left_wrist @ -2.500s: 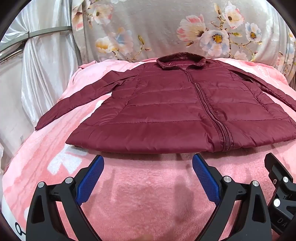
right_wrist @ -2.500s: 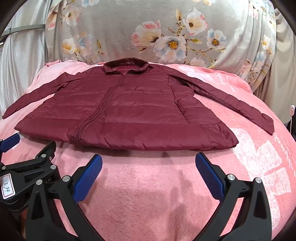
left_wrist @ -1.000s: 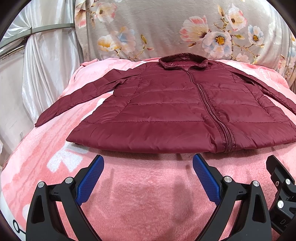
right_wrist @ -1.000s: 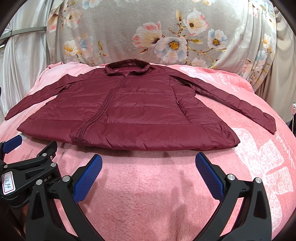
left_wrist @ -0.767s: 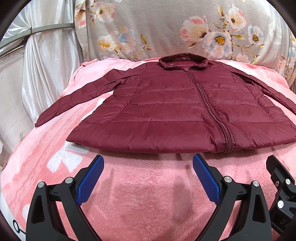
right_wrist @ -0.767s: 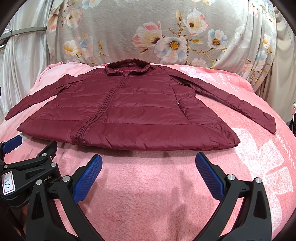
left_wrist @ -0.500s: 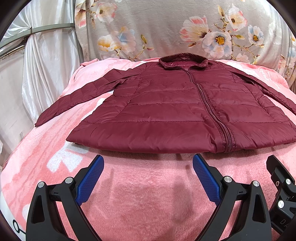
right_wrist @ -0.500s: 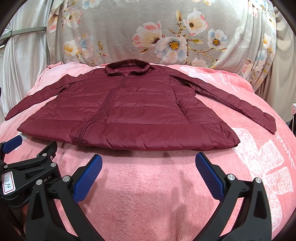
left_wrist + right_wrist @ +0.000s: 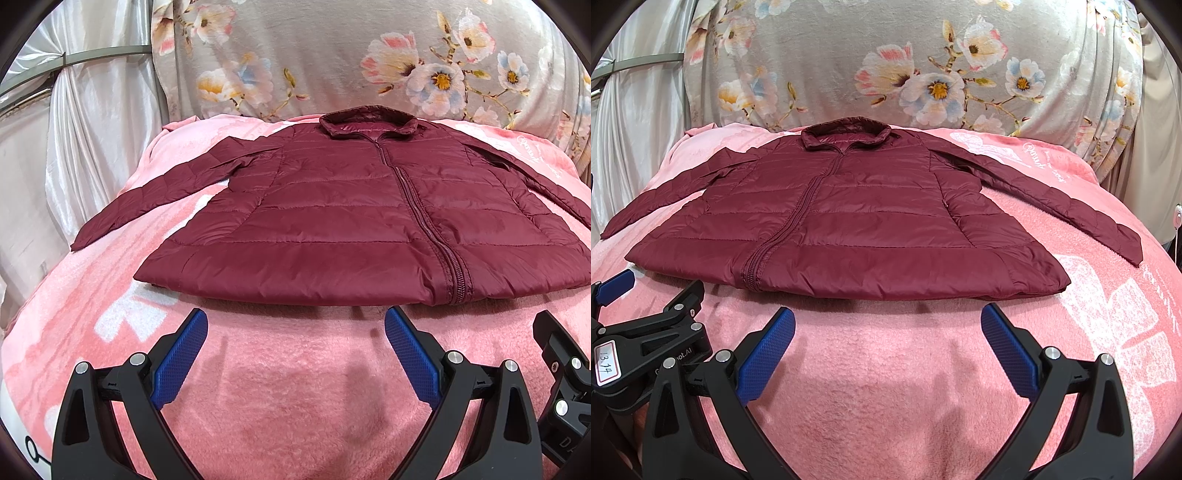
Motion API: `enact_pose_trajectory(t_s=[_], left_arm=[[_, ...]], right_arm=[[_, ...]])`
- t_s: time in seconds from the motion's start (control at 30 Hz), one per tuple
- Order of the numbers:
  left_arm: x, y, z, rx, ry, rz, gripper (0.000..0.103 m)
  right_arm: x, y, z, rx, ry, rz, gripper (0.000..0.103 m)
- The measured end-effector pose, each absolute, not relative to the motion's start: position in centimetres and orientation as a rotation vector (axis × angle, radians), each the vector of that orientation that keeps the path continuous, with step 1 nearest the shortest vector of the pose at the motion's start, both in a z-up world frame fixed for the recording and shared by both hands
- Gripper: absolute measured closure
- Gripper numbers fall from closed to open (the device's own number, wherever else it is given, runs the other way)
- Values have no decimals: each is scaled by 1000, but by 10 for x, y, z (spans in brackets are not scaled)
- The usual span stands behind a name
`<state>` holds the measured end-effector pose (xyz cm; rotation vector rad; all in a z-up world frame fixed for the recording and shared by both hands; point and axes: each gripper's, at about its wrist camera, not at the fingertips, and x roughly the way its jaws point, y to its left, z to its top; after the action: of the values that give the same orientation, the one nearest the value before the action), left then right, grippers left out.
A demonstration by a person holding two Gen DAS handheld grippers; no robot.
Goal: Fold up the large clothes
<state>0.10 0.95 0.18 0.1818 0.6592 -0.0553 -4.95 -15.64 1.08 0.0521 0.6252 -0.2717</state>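
Observation:
A maroon quilted jacket [image 9: 351,221] lies flat and zipped on a pink blanket [image 9: 295,387], collar far, hem near, both sleeves spread out to the sides. It also shows in the right wrist view [image 9: 842,229]. My left gripper [image 9: 295,332] is open and empty, just short of the hem, left of the zip. My right gripper [image 9: 886,328] is open and empty, just short of the hem, right of the zip. The two grippers sit side by side, each at the edge of the other's view.
A grey floral cloth [image 9: 332,62] hangs behind the bed. White curtains [image 9: 92,129] hang at the left. The pink blanket [image 9: 1108,332] falls away at both sides, with white print at the right.
Since 2.5 s ago both views shifted slightly, the jacket sitting a little lower and further off. Over the last second nothing has visibly changed.

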Motion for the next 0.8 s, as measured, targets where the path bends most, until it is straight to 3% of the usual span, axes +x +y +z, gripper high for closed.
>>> enact_pose_trajectory(t_s=[0.8], left_arm=[[5,8,-1,171,694,-83,8]], right_arm=[[-47,-164,10,96,664,-247,5]])
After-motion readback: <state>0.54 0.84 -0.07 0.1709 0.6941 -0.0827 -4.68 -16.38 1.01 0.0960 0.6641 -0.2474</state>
